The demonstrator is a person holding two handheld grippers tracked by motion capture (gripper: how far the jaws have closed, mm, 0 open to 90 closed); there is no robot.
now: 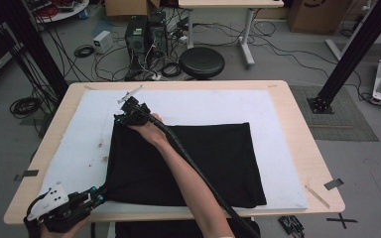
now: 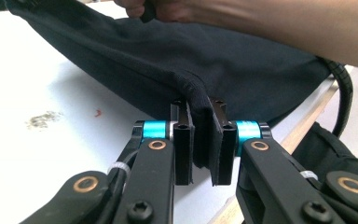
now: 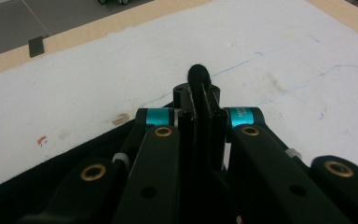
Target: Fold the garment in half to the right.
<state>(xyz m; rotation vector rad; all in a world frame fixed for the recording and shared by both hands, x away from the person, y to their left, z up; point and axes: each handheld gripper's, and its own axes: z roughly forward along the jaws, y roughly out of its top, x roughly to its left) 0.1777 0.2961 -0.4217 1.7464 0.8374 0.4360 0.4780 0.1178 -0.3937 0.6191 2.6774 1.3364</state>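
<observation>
A black cloth (image 1: 188, 163) lies spread on the white mat (image 1: 203, 106) that covers the wooden table. At the table's near left corner, my left gripper (image 1: 100, 195) is shut on the cloth's near left corner. In the left gripper view a thick fold of the cloth (image 2: 242, 70) is pinched between the jaws of the left gripper (image 2: 199, 112). My right gripper (image 1: 121, 119) is at the cloth's far left corner, and the person's forearm (image 1: 188, 183) crosses over the cloth. In the right gripper view the right gripper (image 3: 198, 93) is shut on the cloth, and a tuft of it (image 3: 198, 74) pokes past the tips.
A thin stick (image 1: 130, 93) lies on the mat near its far left corner, and another (image 1: 317, 196) at the table's right front edge. Beyond the table stand a black stool (image 1: 202, 63), computer cases (image 1: 145, 34) and loose cables. Black frame posts (image 1: 352, 54) rise at both sides.
</observation>
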